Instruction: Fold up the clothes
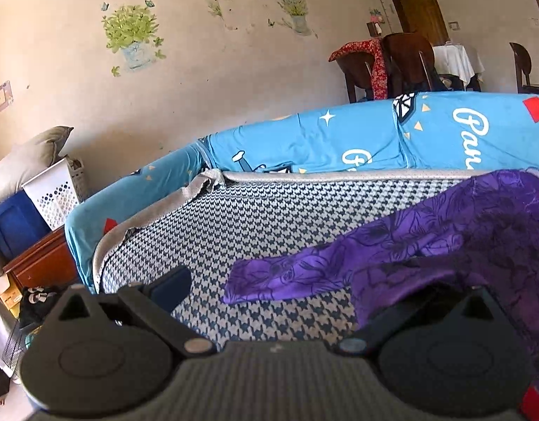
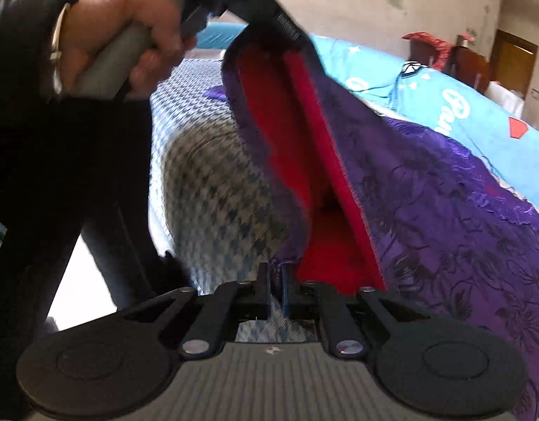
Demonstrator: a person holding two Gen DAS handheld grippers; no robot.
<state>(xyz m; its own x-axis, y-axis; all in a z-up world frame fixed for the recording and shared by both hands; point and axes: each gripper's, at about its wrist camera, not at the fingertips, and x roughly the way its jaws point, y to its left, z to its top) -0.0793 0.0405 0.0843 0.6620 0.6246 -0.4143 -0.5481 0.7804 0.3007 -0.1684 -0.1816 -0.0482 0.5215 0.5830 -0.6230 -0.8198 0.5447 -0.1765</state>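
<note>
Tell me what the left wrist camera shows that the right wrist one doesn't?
Only the left wrist view shows the white basket, a grey pillow and plant stickers. Only the right wrist view shows a hand holding the other gripper, the garment's red lining and the right gripper shut on its edge. Both show the purple garment, checked cover and blue sheet.

Bed (image 1: 234,217) with houndstooth cover carries purple floral garment (image 1: 427,245) (red lining showing), partly lifted; blue printed quilt (image 1: 339,137) along far edge.
</note>
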